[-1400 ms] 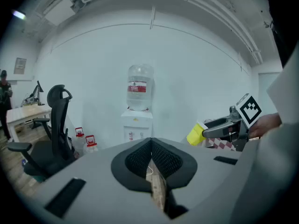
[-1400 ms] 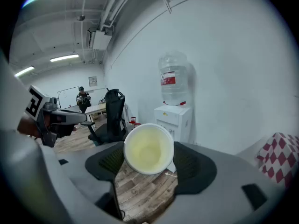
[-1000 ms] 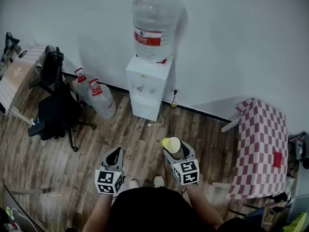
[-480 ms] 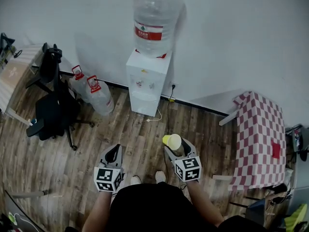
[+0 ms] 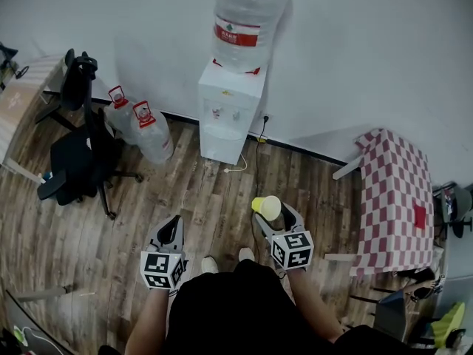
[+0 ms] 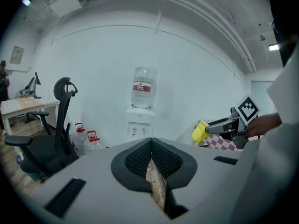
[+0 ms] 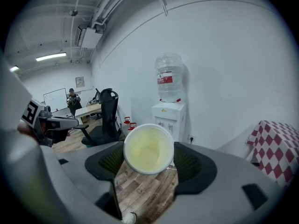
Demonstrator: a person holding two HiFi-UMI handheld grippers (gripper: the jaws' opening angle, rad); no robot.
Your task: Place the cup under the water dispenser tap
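Yellow cup (image 5: 266,207), lower centre, is held by its side walls between the fingers of the right gripper (image 5: 274,214). It is likely light and crushable, so a gentle mid-wall grip suits. Left gripper (image 5: 171,233) fingers meet, empty; water dispenser (image 5: 228,117) well apart.

A white wall (image 5: 369,50) is seen behind the black office chair (image 5: 74,154), plank floor (image 5: 199,198) beneath it, checked table (image 5: 395,191) well right.

Left gripper (image 5: 174,224) closed, right gripper (image 5: 275,217) clamping cup (image 5: 267,207)

Empty yellow cup (image 5: 266,207) — held on its side — well apart from the white water dispenser (image 5: 229,120).
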